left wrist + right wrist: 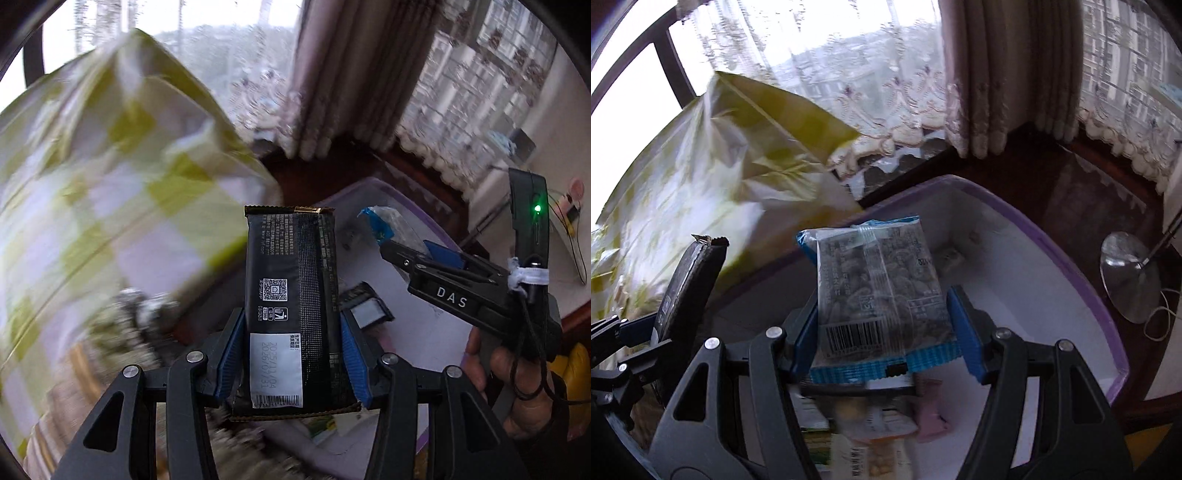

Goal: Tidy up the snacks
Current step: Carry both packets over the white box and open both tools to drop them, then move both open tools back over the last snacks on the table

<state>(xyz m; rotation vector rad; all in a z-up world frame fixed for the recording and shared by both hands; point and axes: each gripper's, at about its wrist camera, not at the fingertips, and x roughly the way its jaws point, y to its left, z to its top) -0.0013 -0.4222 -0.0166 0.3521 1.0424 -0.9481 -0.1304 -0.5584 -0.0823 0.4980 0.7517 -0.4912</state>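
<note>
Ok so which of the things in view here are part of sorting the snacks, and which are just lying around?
Part of the job:
- black snack bar, clamped in the left gripper
- clear blue-edged snack packet, clamped in the right gripper
- white bin with purple rim, loose snacks inside
- green checked bag

Just lying about:
- curtains
- lamp base

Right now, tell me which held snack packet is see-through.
The blue-edged packet in the right gripper: its clear film shows the nuts inside. The black bar wrapper in the left gripper is opaque.
</note>
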